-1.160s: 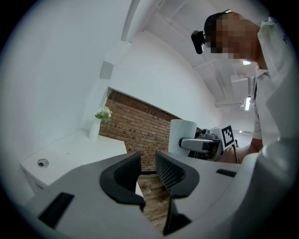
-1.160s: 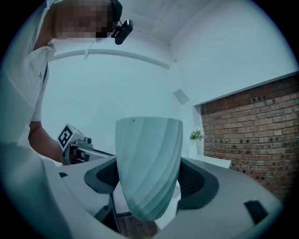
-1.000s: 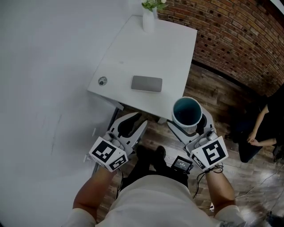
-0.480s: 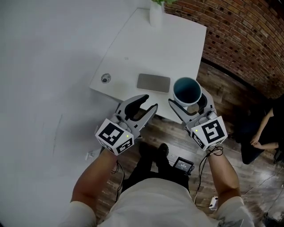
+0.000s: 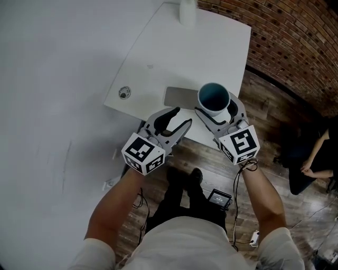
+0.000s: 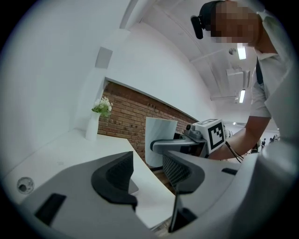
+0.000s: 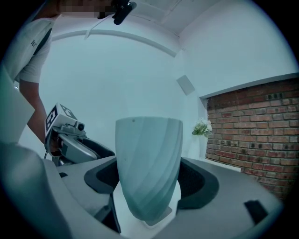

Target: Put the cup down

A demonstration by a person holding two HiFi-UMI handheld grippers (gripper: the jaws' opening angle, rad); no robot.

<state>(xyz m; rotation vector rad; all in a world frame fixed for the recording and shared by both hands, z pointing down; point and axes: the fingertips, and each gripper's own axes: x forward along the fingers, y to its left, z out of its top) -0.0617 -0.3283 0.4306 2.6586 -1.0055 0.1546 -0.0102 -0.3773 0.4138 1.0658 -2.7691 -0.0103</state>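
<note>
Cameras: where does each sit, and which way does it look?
Head view: on the person's head, looking down at the white table; forearms, left tongs, right tongs show.
Left gripper view: on the left tongs, looking along empty jaws, just opening; the person's arm shows.
Right gripper view: on the right tongs, looking along jaws gripping the cup; sleeve shows.
Shared: all show the cup.

Right gripper [image 5: 216, 112] clamped on the cup [image 5: 213, 99]: white outside, teal inside, upright, over the near edge of the white table [image 5: 200, 52]. Contact with the tabletop not discernible. Left gripper [image 5: 180, 118] just beside it, jaws apart and just been opening, nothing between them. Grey flat slab [image 5: 177, 96] just left of the cup. Small round fitting [image 5: 124, 93] near the table's left corner. White vase [image 5: 187, 10] at the far edge.
</note>
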